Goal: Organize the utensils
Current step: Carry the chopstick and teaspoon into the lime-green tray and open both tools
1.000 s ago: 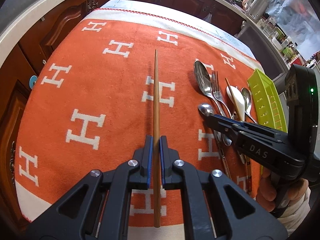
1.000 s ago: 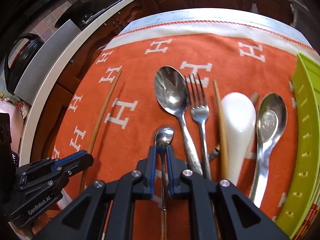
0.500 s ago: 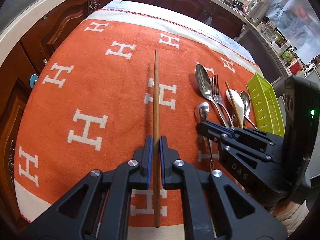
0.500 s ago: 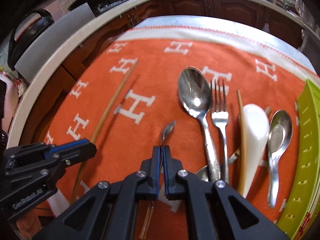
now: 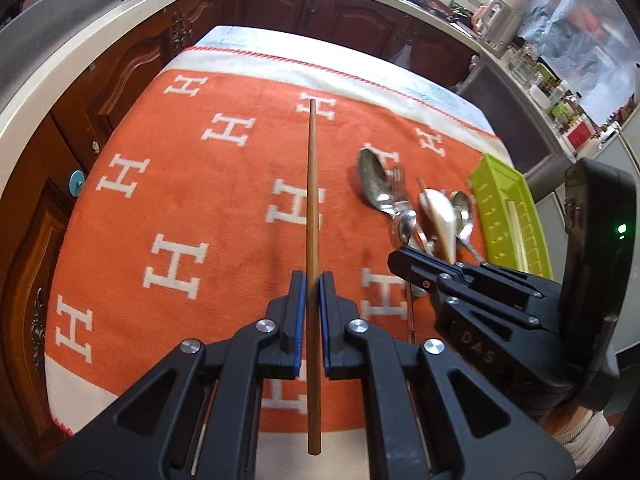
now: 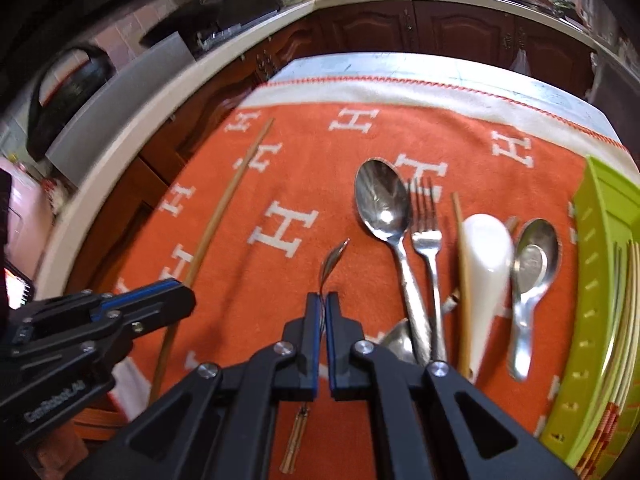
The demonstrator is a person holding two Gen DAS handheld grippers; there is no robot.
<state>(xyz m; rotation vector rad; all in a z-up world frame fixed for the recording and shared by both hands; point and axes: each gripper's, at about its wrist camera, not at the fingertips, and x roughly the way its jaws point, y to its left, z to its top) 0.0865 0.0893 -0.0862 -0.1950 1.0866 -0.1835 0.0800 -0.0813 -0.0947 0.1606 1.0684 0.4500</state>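
Note:
My left gripper [image 5: 313, 280] is shut on a long wooden chopstick [image 5: 312, 184], which hangs above the orange cloth [image 5: 200, 184] and points away from me. In the right wrist view the left gripper [image 6: 176, 300] and that chopstick [image 6: 228, 196] show at the left. My right gripper [image 6: 323, 300] is shut on the thin handle of a small metal spoon [image 6: 334, 258]. The spoon's bowl is turned edge-on and held off the cloth. In the left wrist view the right gripper [image 5: 404, 258] sits to the right, with the small spoon [image 5: 402, 226] sticking out past its tips.
On the cloth to the right lie a large spoon [image 6: 382, 200], a fork [image 6: 427, 232], a second chopstick [image 6: 462, 264], a white ceramic spoon [image 6: 486, 264] and a metal soup spoon [image 6: 534, 256]. A green tray [image 6: 596, 240] at the right edge holds chopsticks. Wooden cabinets surround the table.
The right gripper closed on the small spoon's handle and raised it, and the bowl turned onto its edge. The left gripper rose with the chopstick.

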